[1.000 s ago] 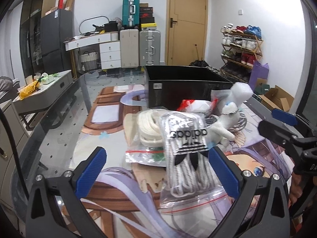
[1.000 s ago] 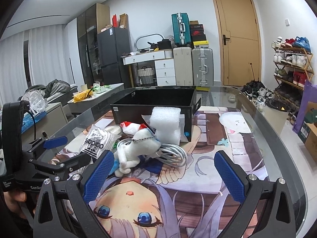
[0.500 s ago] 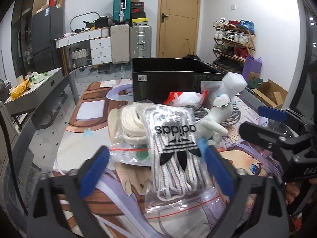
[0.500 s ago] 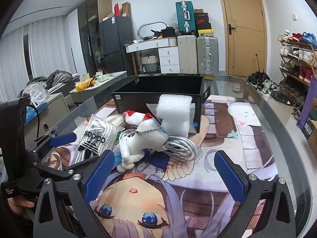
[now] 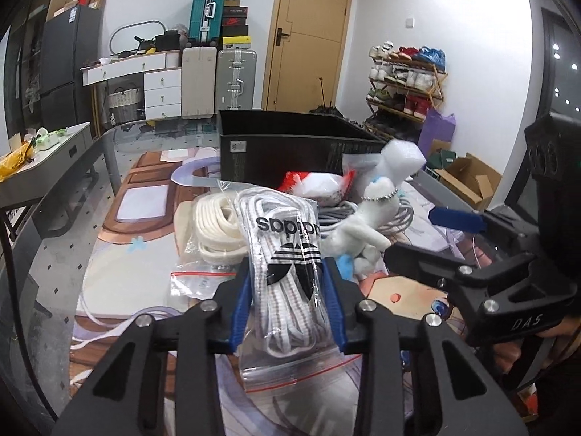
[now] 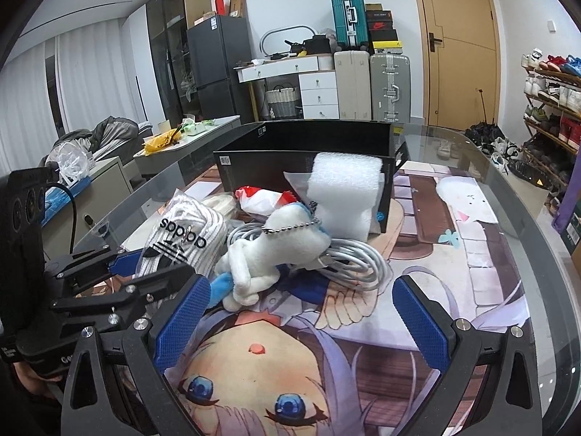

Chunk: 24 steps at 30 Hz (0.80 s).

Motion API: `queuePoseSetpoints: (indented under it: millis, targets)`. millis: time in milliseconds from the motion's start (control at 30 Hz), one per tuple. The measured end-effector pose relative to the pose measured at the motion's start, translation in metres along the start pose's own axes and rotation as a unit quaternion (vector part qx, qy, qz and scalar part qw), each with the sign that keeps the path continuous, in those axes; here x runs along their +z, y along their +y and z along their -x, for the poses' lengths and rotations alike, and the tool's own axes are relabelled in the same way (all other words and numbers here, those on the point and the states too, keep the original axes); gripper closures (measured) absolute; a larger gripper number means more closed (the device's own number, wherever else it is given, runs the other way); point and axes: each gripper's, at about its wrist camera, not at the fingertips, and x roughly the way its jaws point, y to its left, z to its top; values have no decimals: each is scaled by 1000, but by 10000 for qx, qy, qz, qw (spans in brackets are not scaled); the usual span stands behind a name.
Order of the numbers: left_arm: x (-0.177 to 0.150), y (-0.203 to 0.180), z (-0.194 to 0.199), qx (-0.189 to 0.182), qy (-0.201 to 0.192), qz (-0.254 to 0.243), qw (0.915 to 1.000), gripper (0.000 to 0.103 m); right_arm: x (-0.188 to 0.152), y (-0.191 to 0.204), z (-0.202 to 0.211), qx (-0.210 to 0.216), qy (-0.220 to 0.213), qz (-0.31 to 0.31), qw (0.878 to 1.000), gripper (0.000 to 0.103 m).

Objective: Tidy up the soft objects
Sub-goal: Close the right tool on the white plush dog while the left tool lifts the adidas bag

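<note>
My left gripper (image 5: 287,301) is shut on a clear adidas bag of white laces (image 5: 287,254), its blue pads pressing both sides; the bag also shows in the right wrist view (image 6: 178,239). A white plush toy (image 6: 268,254) with a bead chain lies on a coiled grey cable (image 6: 348,261), just ahead of my right gripper (image 6: 301,316), which is open and empty over the printed mat. A white foam block (image 6: 345,196) leans on the open black box (image 6: 308,145) behind the pile. A bag of cream rope (image 5: 214,225) lies left of the laces.
A red and white packet (image 6: 261,196) lies by the box front. The glass table's curved edge (image 6: 537,225) runs along the right. The right gripper (image 5: 472,265) stands close to the right of my left one.
My left gripper moved forward and shut on the adidas lace bag. My right gripper moved a little closer to the plush toy and stayed open.
</note>
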Motion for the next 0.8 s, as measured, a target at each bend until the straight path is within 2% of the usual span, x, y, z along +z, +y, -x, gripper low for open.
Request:
queuePoseSetpoints:
  millis: [167,400,500,567,700,800]
  targets:
    - [3,10,7,62,-131,128,9998,69,2,7,-11,118,230,23,9997,14]
    - [4,18,11,74,-222,223,9995,69,7,15,-27,425,489,-120,9978,21]
    - [4,20,12,61,-254,229,9994,69,11,22,-34,423,570,-67,9975,23]
    - [4,22,12,69,-258,240,9994,69,13,24,-39,439,653,-83,9969,29]
    - [5,22,13,85,-277,242,9993,69,16,27,-48,446,818,-157,9955,35]
    - [6,23,13,90,-290,245,9992,69,18,28,-50,481,823,-164,9953,36]
